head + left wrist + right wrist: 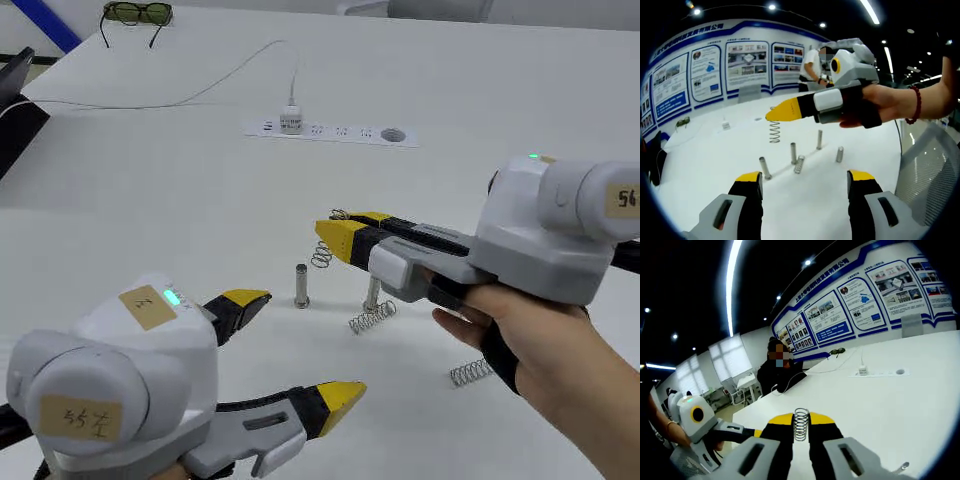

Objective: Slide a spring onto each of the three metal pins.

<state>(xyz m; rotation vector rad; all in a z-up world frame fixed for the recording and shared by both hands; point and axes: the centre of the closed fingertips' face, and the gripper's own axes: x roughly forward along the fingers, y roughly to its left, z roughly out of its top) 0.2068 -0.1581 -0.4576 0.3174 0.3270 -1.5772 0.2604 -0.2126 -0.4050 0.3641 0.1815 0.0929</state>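
Observation:
My right gripper (326, 234) comes in from the right, shut on a small steel spring (321, 256) that hangs from its yellow tips above the white table. The right gripper view has that spring (800, 424) upright between the closed jaws. One bare metal pin (301, 285) stands just below and left of the tips. A second pin (372, 292) is partly hidden under the right gripper, with a loose spring (372, 317) lying at its foot. Another loose spring (470, 372) lies further right. In the left gripper view three pins (793, 152) stand in a row. My left gripper (295, 345) is open and empty, near the front.
A white power strip (330, 130) with a plug and cable lies at the back of the table. Green glasses (137, 13) sit at the far left corner, and a dark object (15, 100) is at the left edge. A person stands beyond the table (812, 67).

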